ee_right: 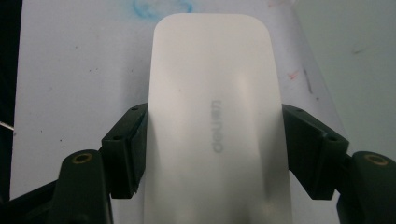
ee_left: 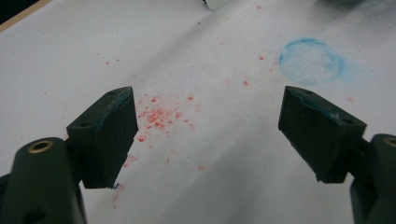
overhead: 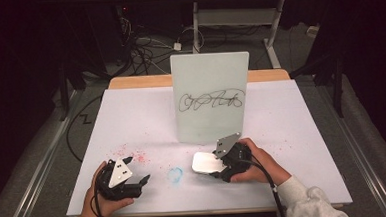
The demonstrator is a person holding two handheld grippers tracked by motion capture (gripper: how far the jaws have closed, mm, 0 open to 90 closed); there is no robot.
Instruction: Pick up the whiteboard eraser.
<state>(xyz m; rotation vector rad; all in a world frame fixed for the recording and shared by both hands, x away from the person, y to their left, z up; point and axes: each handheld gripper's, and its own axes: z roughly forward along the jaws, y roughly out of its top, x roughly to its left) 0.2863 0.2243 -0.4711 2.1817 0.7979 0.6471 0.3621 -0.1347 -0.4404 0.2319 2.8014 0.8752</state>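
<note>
A small whiteboard (overhead: pixel 210 95) stands upright at the table's middle, with a black scribble (overhead: pixel 211 101) across it. My right gripper (overhead: pixel 223 163) is shut on a white eraser block (overhead: pixel 205 163) just in front of the board, low over the table. In the right gripper view the white eraser block (ee_right: pixel 215 121) fills the gap between both jaws, its faint grey lettering facing up. My left gripper (overhead: pixel 135 170) rests open at the front left with nothing between its fingers (ee_left: pixel 108 135).
Red crumbs (ee_left: pixel 156 116) and a blue smudged ring (ee_left: pixel 311 60) mark the white table cover (overhead: pixel 131 121). The blue smudged ring (overhead: pixel 175 174) lies between the two grippers. Cables and desk legs stand on the floor behind the table.
</note>
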